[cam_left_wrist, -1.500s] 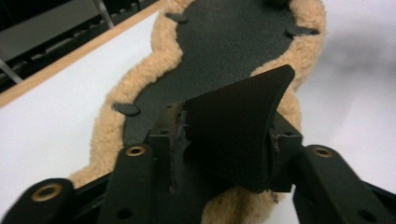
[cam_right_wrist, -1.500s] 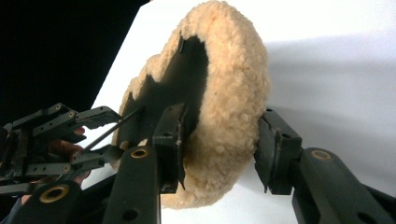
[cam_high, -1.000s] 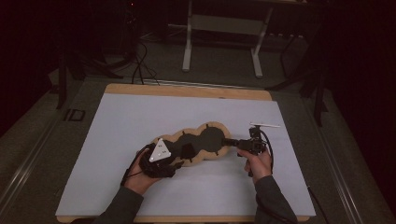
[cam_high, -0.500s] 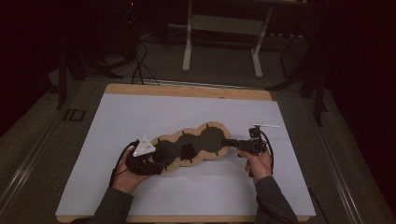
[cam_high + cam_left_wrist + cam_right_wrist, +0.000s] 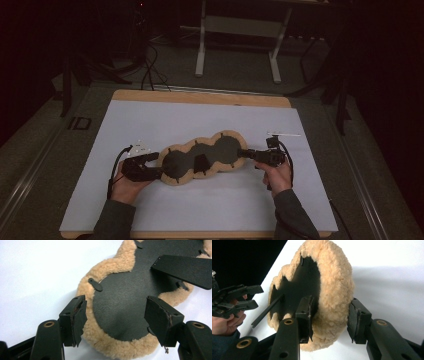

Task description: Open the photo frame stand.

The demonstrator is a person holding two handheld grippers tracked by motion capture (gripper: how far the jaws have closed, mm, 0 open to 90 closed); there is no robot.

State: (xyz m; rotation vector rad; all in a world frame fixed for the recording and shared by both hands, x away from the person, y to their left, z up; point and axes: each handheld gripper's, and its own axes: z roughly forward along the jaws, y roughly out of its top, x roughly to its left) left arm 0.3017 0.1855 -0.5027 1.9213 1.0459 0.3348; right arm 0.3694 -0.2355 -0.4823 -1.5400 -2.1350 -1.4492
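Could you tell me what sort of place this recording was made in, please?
Probably a dim lab or workshop set up for recording: a wooden-edged table under a white sheet, loose black cables on the floor, and a white metal stand behind.

Thing: a long pad of three joined round lobes; tan fleece rim around a black smooth face; small black tabs lapped over the rim
Strap: a flat black strap lay across the black face near the middle lobe
Pose: black face up; long axis slanted
Place: on the white table cover, nearer its front edge than its far edge, roughly midway between its sides
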